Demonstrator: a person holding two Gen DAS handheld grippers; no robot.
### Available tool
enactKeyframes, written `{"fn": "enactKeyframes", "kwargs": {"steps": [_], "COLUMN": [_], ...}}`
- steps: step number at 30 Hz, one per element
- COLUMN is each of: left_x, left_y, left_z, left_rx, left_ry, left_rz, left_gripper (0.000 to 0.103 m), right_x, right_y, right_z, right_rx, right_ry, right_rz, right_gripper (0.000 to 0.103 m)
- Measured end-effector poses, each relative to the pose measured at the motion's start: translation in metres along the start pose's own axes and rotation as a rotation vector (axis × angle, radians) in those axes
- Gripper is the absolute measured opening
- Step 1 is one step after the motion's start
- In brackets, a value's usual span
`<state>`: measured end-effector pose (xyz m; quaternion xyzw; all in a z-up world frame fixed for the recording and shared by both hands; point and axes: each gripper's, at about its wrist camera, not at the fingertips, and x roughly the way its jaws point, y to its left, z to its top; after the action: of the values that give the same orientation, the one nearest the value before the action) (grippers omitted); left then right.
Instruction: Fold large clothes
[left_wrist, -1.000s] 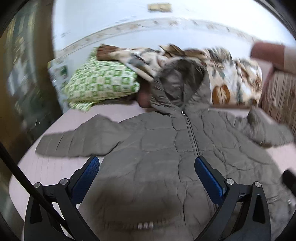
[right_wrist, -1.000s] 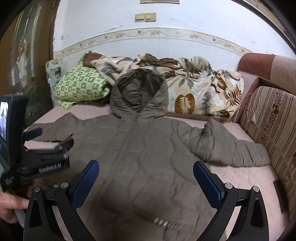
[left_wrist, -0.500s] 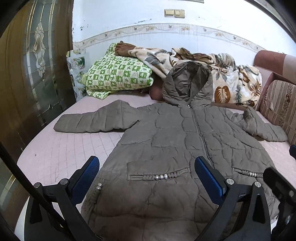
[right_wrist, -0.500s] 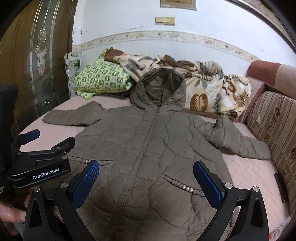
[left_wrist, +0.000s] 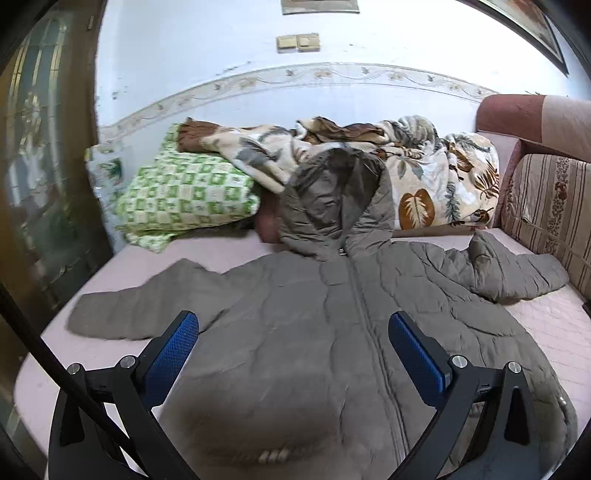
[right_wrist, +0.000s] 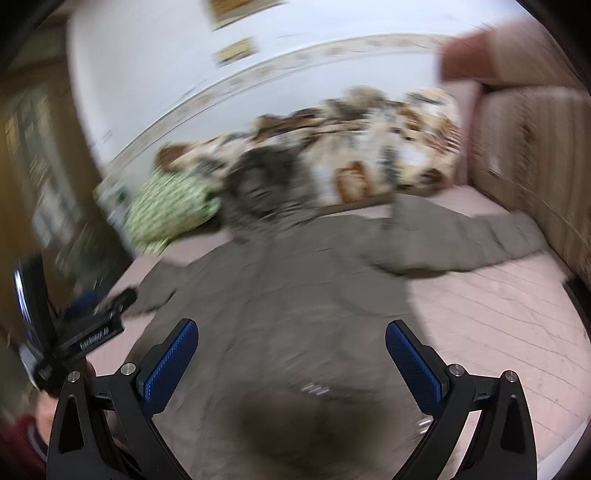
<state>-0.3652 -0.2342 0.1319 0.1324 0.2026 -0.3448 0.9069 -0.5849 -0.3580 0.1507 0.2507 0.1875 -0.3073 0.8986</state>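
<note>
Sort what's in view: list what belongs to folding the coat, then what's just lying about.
For the job: coat, left gripper, right gripper.

Lying about: green pillow, leaf blanket, striped cushion.

Both tongs (left_wrist: 293, 349) (right_wrist: 291, 350) have black frames, silver screws and blue ribbed pads (left_wrist: 171, 354); a dark red sleeve (right_wrist: 16, 456) shows near left.
</note>
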Motion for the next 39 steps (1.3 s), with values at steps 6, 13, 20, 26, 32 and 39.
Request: {"fn": "enactKeyframes", "kwargs": {"steps": [6, 13, 20, 26, 32, 39], "left_x": [0.050, 0.063, 0.075, 0.087, 0.096, 0.093], "left_y": [0.014, 0.013, 0.008, 0.005, 0.003, 0.011], "left_z": [-0.004, -0.013, -0.019, -0.023, -0.027, -0.026], "left_rx": [-0.098, -0.078, -0.059, -0.049, -0.038, -0.055], "left_ry": [0.192, 0.240, 0.275, 0.304, 0.329, 0.319], "left_rz": [-0.076, -0.076, -0.082, -0.079, -0.072, -0.058], "left_gripper": [0.103, 0.103, 0.103, 0.103, 0.103, 0.103], "right_x": [0.002, 0.038, 0.088, 0.125, 0.151, 0.116], "right_y": [-0.103, -0.253, -0.356, -0.404, -0.429, -0.403], "right_z": [0.039, 0.069, 0.070, 0.072, 0.082, 0.096], "right_rx": [0.183, 0.508, 0.750, 0.804, 0.739, 0.660], "right_ry": [-0.035, -0.029, -0.045, -0.019, -0.009, -0.148], "right_rz": [-0.108, -0.219, -0.355, -0.453, -0.474, -0.424], "right_gripper": [0.103, 0.078, 0.064, 0.064, 0.041, 0.016]}}
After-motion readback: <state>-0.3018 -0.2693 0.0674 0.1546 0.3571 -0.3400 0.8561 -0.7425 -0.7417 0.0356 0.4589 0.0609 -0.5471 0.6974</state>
